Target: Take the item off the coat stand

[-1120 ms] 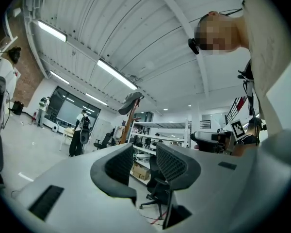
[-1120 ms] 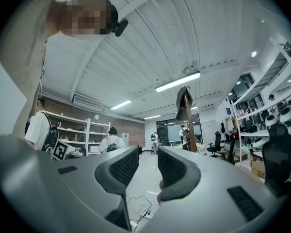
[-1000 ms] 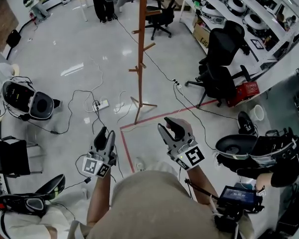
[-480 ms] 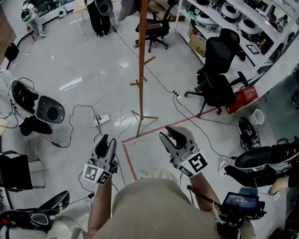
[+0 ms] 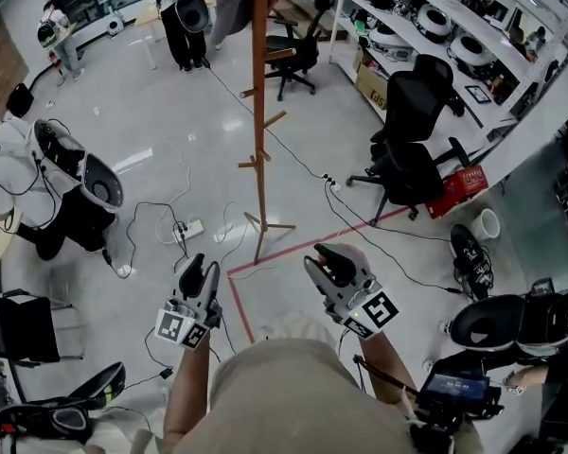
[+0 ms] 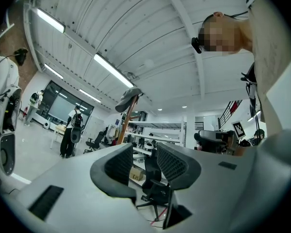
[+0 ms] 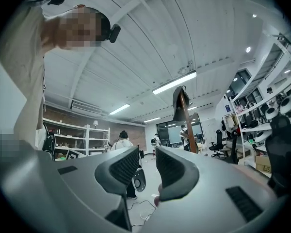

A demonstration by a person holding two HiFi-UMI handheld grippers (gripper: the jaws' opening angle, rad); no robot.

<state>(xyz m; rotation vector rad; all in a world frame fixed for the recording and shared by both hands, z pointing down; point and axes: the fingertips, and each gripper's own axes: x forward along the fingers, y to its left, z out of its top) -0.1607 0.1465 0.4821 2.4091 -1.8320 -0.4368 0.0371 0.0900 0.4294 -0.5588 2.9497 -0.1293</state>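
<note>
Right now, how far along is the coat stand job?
Done: nothing. The grey item hangs at the top of the coat stand.
In hand: nothing. The left gripper and right gripper both have their jaws apart and empty, held out in front of the person with open floor between them and the stand.
Left: close in on the stand, grip the item, lift it off.
</note>
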